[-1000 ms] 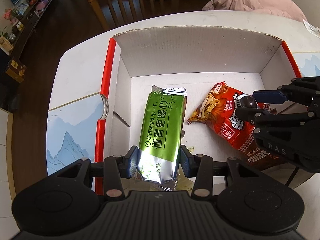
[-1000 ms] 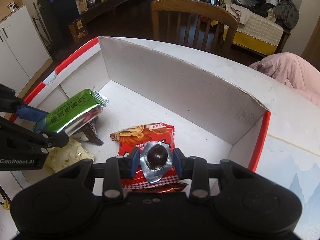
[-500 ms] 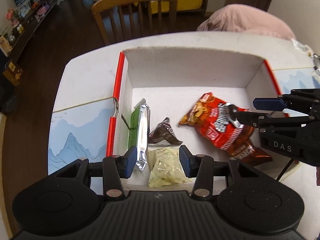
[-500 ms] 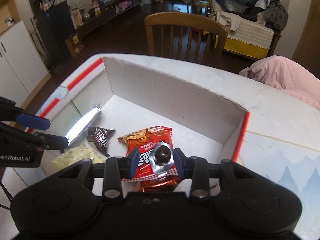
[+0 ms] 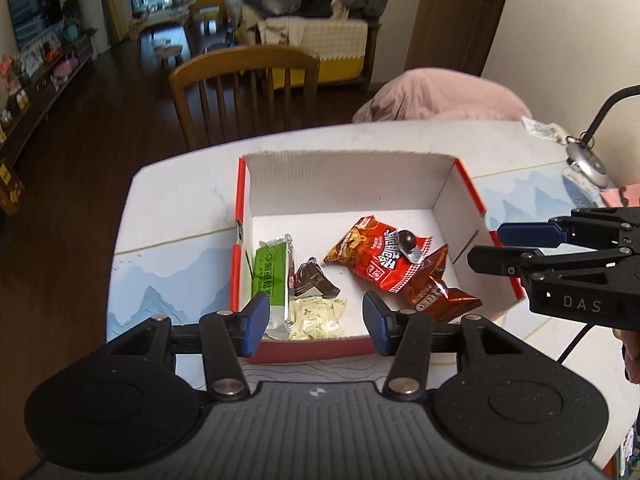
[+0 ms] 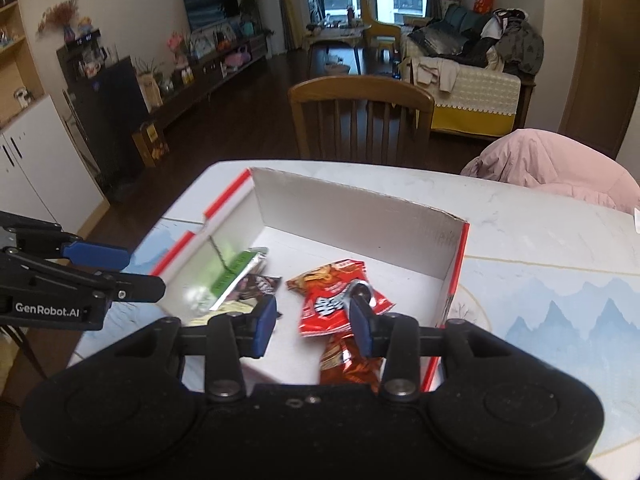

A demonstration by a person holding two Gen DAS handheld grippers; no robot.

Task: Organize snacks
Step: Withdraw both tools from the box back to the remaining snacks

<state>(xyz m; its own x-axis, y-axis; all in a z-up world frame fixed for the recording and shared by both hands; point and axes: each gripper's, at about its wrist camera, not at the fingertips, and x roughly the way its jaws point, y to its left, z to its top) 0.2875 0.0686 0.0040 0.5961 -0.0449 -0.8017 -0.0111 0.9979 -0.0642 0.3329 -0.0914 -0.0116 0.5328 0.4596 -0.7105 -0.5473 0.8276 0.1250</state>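
Below both sets of jaws sits the cardboard box (image 5: 344,184), white inside with red edging, resting on the white table (image 5: 180,200), and every snack in sight lies on its floor. The left gripper (image 5: 316,318) hangs above the near wall of the box, its jaws opening, nothing between the blue pads (image 5: 256,322). Just past its left pad lies the green packet (image 5: 272,276), flat against the box's left wall. Between the pads and a little ahead lies the pale yellow packet (image 5: 316,318), and beyond that the small dark brown packet (image 5: 314,280).

Over to the right of those jaws, the red bag (image 5: 372,256) sprawls across the middle of the floor, with the foil-cupped chocolate ball (image 5: 408,244) resting on top of it. A brown wrapper (image 5: 436,284) lies at the red bag's near right corner, partly under it.

The right gripper (image 6: 314,322) hovers above the same box, jaws opening too, and empty. In the right wrist view the red bag and the chocolate ball show through the gap and just ahead of the right pad, down on the box floor and clear of the pads. From the left wrist view, that right gripper reaches in from the right edge, above the box's right wall. A wooden chair (image 5: 248,92) stands beyond the table.
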